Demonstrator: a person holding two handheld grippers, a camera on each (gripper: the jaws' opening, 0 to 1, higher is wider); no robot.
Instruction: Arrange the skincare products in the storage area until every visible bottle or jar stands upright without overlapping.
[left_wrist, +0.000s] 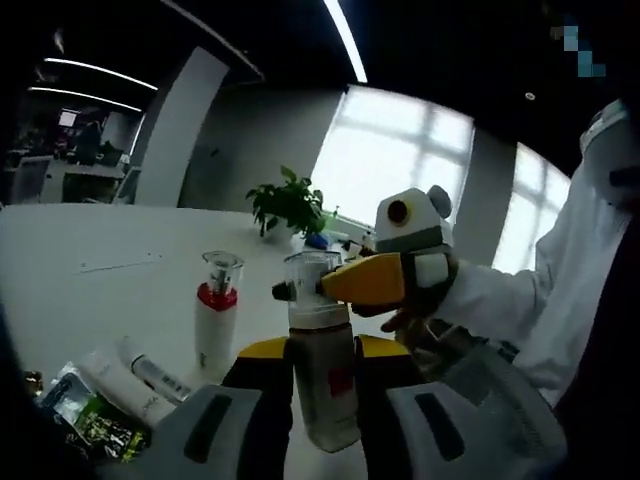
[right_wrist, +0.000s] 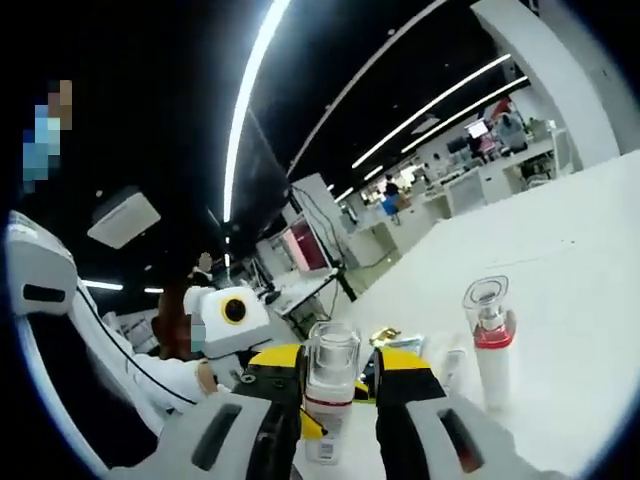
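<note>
Both grippers clamp one clear-capped spray bottle, held above the white table: the left gripper grips its body, the right gripper its neck. A red-collared bottle stands upright just beside it. Label writing is unreadable.

A white desk carries the items. Left of the left claw, a white bottle with a red collar and clear cap stands upright on it; further left and nearer, white tubes and a green packet lie flat. A potted plant stands beyond the claw.
</note>
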